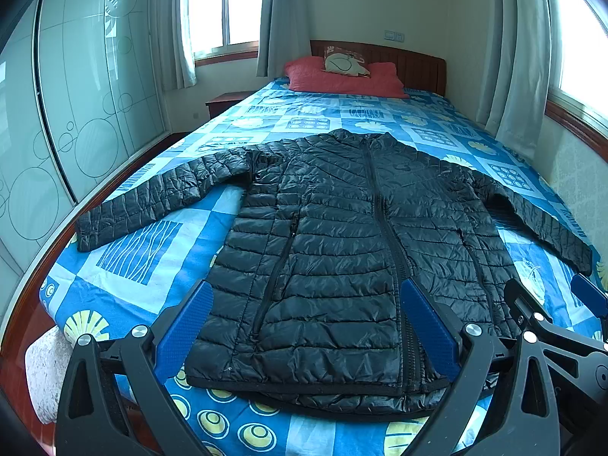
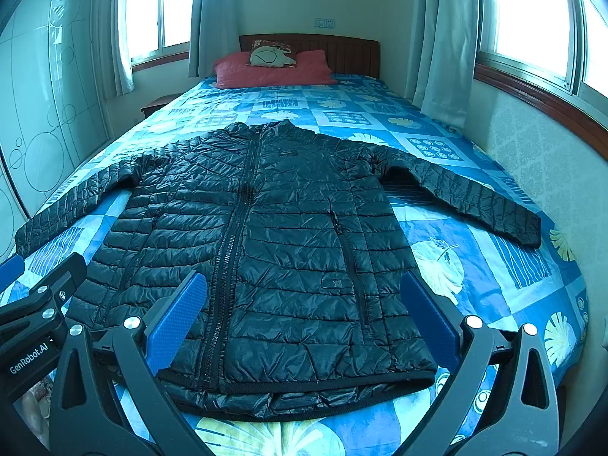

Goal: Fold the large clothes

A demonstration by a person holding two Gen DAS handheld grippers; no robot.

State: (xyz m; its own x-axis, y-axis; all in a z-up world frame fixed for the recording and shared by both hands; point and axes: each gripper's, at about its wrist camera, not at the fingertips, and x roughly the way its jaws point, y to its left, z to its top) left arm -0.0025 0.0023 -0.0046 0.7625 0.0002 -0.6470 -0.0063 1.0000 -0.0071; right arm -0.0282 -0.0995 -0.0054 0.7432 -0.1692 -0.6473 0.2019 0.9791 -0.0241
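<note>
Black puffer jacket [image 1: 342, 250] lies flat, front up, zipped, on bed [image 1: 159, 250] w/ blue patterned sheet; collar far, hem near, at near bed edge. Both sleeves spread out to left & right. Left gripper [image 1: 304, 326] hovers over near hem, left-centre part, fingers wide apart, holding nothing. Right gripper [image 2: 304, 319] just beside it, over hem's right part, also spread wide, empty. Red pillow [image 2: 273, 70] far, at headboard.
</note>
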